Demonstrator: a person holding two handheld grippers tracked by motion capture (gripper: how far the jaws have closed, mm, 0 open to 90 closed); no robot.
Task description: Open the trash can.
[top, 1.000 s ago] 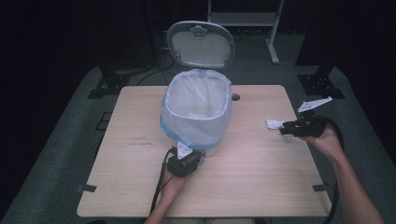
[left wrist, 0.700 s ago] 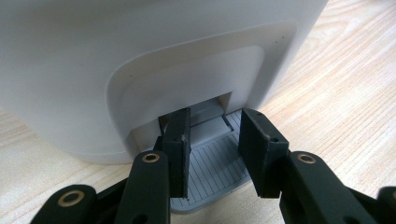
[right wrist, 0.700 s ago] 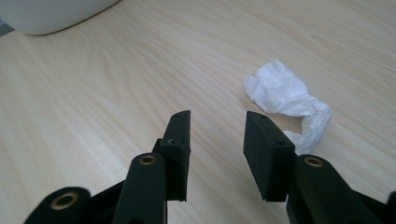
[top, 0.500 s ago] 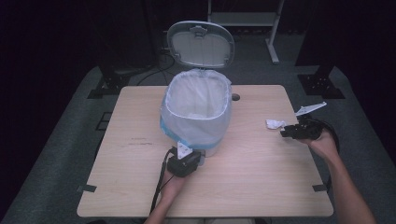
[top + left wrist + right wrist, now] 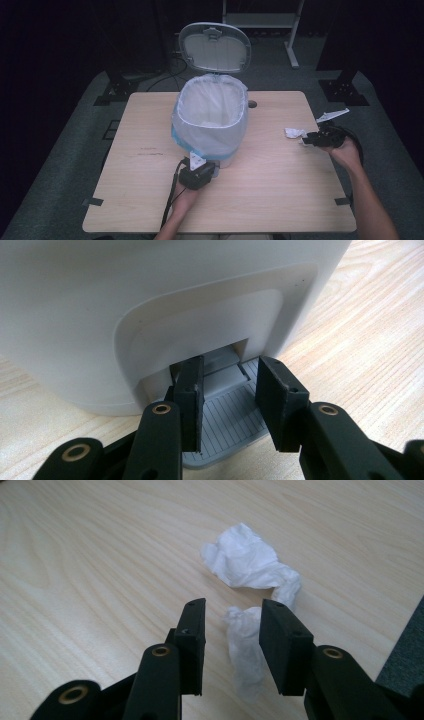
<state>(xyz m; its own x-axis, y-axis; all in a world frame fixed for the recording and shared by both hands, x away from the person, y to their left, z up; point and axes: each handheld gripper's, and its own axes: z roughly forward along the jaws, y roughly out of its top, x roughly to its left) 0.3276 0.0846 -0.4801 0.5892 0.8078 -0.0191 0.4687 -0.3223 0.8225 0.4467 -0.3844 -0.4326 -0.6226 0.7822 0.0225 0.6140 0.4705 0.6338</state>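
Note:
A white pedal bin [image 5: 210,120] lined with a clear bag stands mid-table, its lid [image 5: 215,47] raised. My left gripper [image 5: 197,172] sits at the bin's near base; in the left gripper view its jaws are open over the grey ribbed pedal [image 5: 225,420], pressing down on it. A crumpled white tissue [image 5: 295,133] lies near the table's right edge. My right gripper [image 5: 320,138] is open just beside it; in the right gripper view the tissue [image 5: 250,575] trails down between the two fingertips [image 5: 192,630].
The wooden table [image 5: 150,200] has bare room left and front. A small hole [image 5: 252,104] sits behind the bin. The table's right edge [image 5: 400,650] lies close to the tissue. Dark stands and a white frame [image 5: 260,20] stand beyond the table.
The right hand has come in lower and nearer the tissue, its jaws now around the tissue's tail. The left gripper and the raised lid have stayed put.

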